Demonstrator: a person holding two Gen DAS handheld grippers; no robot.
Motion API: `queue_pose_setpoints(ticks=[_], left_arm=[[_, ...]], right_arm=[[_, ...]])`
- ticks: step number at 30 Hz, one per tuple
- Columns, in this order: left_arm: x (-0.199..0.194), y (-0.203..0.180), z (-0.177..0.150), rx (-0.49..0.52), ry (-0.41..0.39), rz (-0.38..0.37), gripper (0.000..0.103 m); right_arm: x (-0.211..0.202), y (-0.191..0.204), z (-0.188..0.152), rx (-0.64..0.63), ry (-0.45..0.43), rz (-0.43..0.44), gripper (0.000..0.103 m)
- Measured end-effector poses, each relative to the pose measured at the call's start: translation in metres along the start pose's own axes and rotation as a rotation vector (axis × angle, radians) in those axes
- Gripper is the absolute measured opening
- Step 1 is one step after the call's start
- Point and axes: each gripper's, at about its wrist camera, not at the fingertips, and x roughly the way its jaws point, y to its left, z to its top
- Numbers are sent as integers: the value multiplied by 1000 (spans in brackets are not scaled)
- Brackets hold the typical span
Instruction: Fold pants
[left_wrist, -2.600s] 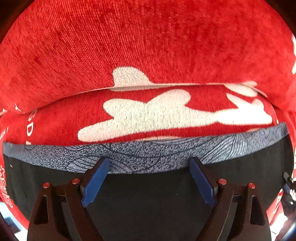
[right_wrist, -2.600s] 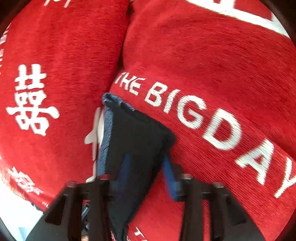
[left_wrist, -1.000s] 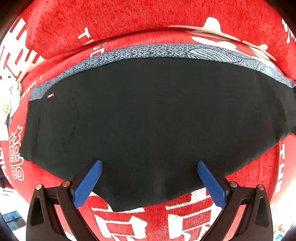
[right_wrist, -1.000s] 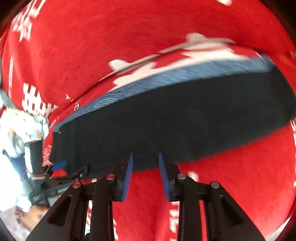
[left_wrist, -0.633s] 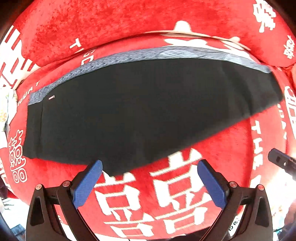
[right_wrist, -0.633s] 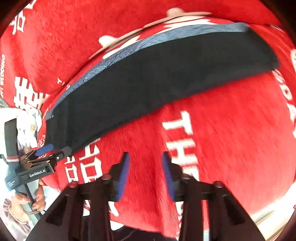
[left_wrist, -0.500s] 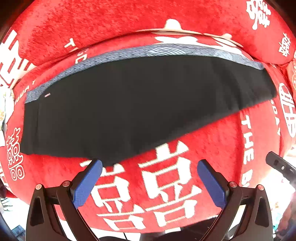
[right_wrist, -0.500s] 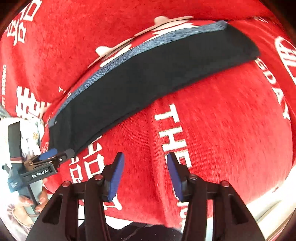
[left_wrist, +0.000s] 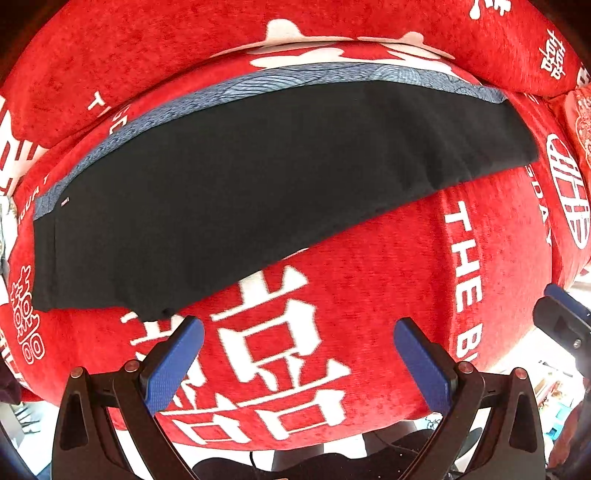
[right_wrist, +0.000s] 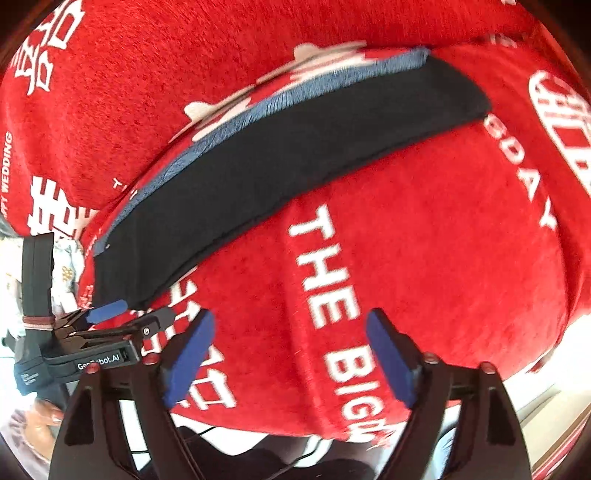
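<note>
The black pants (left_wrist: 258, 177) lie folded flat on the red cushion (left_wrist: 369, 295), their blue-grey patterned waistband (left_wrist: 314, 75) along the far edge. In the right wrist view the pants (right_wrist: 295, 147) stretch diagonally from lower left to upper right. My left gripper (left_wrist: 295, 343) hangs open above the cushion, just in front of the pants' near edge, with nothing between its blue pads. My right gripper (right_wrist: 291, 339) is over bare red cushion (right_wrist: 424, 240), clear of the pants; its jaws are opening and hold nothing. The left gripper (right_wrist: 107, 317) also shows at the right wrist view's lower left, held by a hand.
The cushion carries white lettering and characters. A red backrest cushion (left_wrist: 147, 48) rises behind the pants. The cushion's front edge (left_wrist: 295, 443) drops off to a bright floor with dark cables. The right gripper's tip (left_wrist: 565, 317) shows at the right edge of the left wrist view.
Both grippers have pulled back and up from the pants, which now lie released and flat. The right gripper's jaws have widened from nearly shut to open. The left stayed open.
</note>
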Motion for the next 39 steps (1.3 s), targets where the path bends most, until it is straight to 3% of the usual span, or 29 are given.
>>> queue_pose_setpoints(ticks=[17, 29, 33, 39], left_arm=[[14, -80, 41, 31, 74, 41, 103], [25, -120, 80, 45, 103, 66, 103], [22, -126, 96, 20, 84, 67, 103], [21, -123, 127, -44, 49, 36, 103]], right_arm=[[-1, -89, 41, 120, 75, 20, 95], [7, -129, 66, 185, 91, 35, 95], [5, -146, 79, 232, 68, 61, 96], [2, -182, 110, 341, -52, 149, 96]])
